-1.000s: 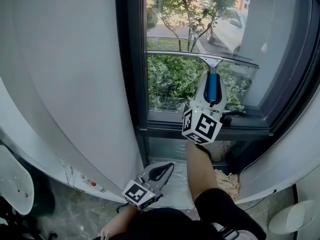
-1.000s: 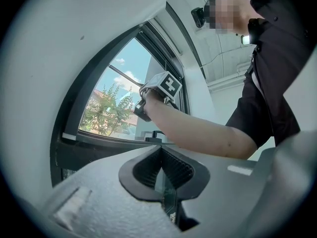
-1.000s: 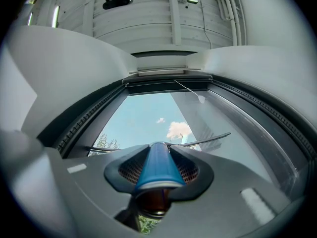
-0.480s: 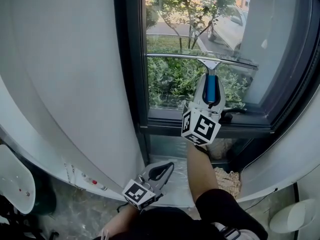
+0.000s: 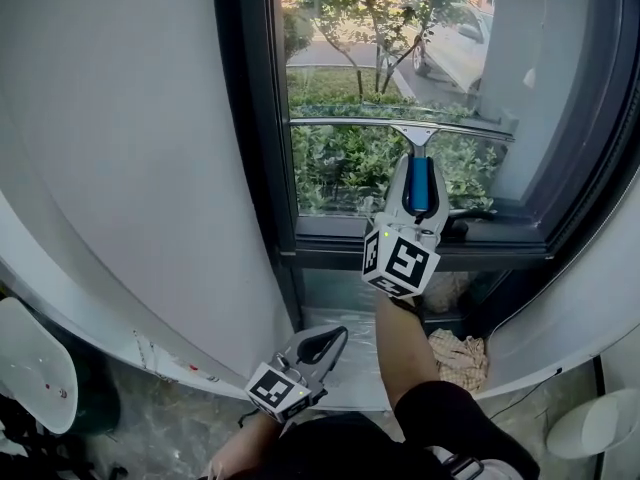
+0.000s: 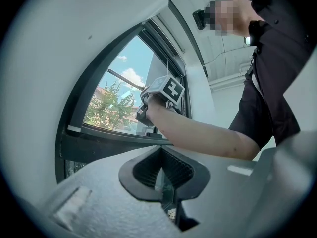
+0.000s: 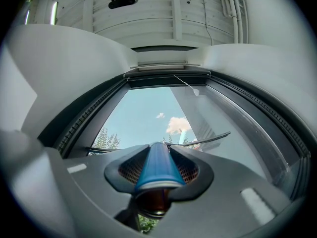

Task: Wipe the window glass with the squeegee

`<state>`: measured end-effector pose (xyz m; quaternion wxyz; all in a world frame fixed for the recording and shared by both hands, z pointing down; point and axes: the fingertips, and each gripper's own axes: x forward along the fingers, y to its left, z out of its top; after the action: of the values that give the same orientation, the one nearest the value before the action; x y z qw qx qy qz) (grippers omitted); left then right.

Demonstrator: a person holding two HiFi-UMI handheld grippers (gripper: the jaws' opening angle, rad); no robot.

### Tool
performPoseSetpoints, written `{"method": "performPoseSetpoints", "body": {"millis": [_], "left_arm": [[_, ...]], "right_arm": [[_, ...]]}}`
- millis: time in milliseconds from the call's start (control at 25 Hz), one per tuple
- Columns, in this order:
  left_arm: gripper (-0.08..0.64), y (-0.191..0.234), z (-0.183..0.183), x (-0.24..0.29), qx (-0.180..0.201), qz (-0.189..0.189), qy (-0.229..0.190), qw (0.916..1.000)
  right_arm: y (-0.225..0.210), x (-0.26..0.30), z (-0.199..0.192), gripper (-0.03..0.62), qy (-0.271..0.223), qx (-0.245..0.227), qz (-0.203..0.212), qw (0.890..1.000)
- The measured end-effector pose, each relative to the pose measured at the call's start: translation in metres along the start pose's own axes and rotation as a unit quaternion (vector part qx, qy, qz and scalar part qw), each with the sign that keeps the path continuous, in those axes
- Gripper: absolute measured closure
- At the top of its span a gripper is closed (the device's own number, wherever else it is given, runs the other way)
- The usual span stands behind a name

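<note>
right tongs [image 5: 420, 173] clamp the squeegee [image 5: 455, 128] by its blue handle, blade lying across the window glass [image 5: 340, 58]; left tongs [image 5: 325, 340] (down low) closed, empty.

Head view down at window [image 5: 335, 163], both gripper views upward, sharing its glass

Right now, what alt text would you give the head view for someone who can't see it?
The right gripper is clamped on the blue handle of the squeegee, whose blade lies roughly level across the window glass, with bushes and a parked car beyond. The left gripper hangs low, jaws shut on nothing.
</note>
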<state>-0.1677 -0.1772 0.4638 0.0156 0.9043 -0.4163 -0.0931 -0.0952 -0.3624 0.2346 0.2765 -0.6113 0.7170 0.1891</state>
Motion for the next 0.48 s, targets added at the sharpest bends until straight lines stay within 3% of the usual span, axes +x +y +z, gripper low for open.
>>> {"method": "performPoseSetpoints", "body": {"millis": [480], "left_arm": [[0.558, 0.007, -0.009, -0.002, -0.004, 0.012, 0.003, 0.9999]], "right_arm": [[-0.003, -0.013, -0.016, 0.460, 0.011, -0.010, 0.001, 1.000]]}}
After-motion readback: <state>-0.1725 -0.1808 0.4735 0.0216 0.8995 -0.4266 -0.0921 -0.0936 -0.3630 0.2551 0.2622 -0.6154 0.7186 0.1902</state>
